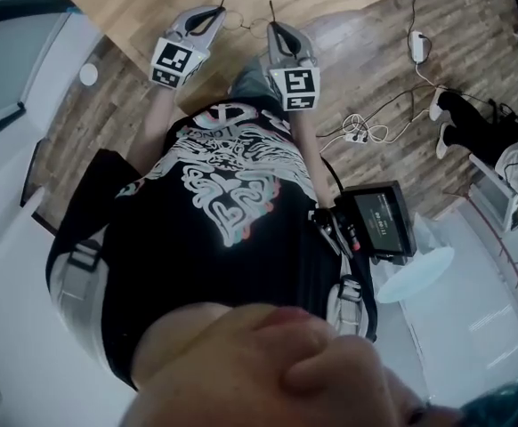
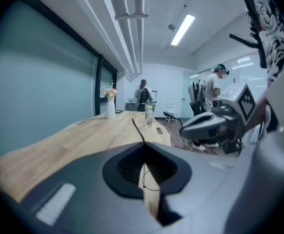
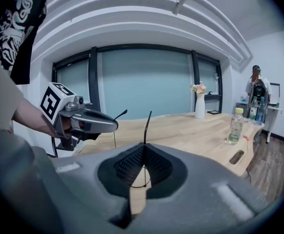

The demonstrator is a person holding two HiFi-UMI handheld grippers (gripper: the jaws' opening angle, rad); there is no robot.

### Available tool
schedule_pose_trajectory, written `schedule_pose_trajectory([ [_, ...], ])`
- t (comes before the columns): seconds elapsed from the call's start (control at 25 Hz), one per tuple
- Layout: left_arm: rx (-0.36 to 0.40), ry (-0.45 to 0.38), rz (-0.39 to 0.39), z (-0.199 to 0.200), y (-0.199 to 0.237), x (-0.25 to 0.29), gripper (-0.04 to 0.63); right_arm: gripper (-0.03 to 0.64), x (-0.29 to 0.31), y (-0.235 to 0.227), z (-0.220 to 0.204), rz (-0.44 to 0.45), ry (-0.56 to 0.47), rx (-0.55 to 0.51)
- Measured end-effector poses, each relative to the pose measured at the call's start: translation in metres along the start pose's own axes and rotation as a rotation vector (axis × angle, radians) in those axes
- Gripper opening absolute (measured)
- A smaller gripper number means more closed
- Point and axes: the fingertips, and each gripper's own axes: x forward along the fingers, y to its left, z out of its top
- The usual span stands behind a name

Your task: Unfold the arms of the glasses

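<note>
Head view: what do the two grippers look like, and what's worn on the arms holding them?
The left gripper and the right gripper match: smooth grey shells tapering to a narrow claw lined with black ribbed padding. Each carries a white cube printed with black square markers. The person wears a black short-sleeved T-shirt with a white swirling print.

Black short-sleeved T-shirt (image 1: 152, 265), big white swirl print edged reddish, round red-and-white motif near the collar. Pale grey harness straps (image 1: 63, 296) with dark buckles on both sides. Black screen unit (image 1: 382, 221) at the waist, thin black cable (image 1: 330, 174) running to it. Left gripper (image 1: 214, 13) and right gripper (image 1: 275, 28): grey moulded shells, each carrying a white cube of black square markers (part of the gripper).
</note>
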Motion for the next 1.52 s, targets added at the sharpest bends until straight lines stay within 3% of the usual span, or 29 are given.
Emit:
schedule_pose_trajectory([
  [0.56, -0.086, -0.054, 0.004, 0.004, 0.005, 0.003, -0.011, 0.0, 0.001, -0.009, 0.004, -0.031, -0.013, 0.065],
  [1.16, -0.086, -0.041, 0.035, -0.002, 0.003, 0.002, -0.011, 0.0, -0.004, -0.01, 0.002, -0.03, -0.037, 0.114],
  [1.52, -0.033, 0.009, 0.027, 0.003, -0.003, -0.002, -0.011, 0.0, -0.002, -0.007, 0.0, -0.018, -0.037, 0.166],
])
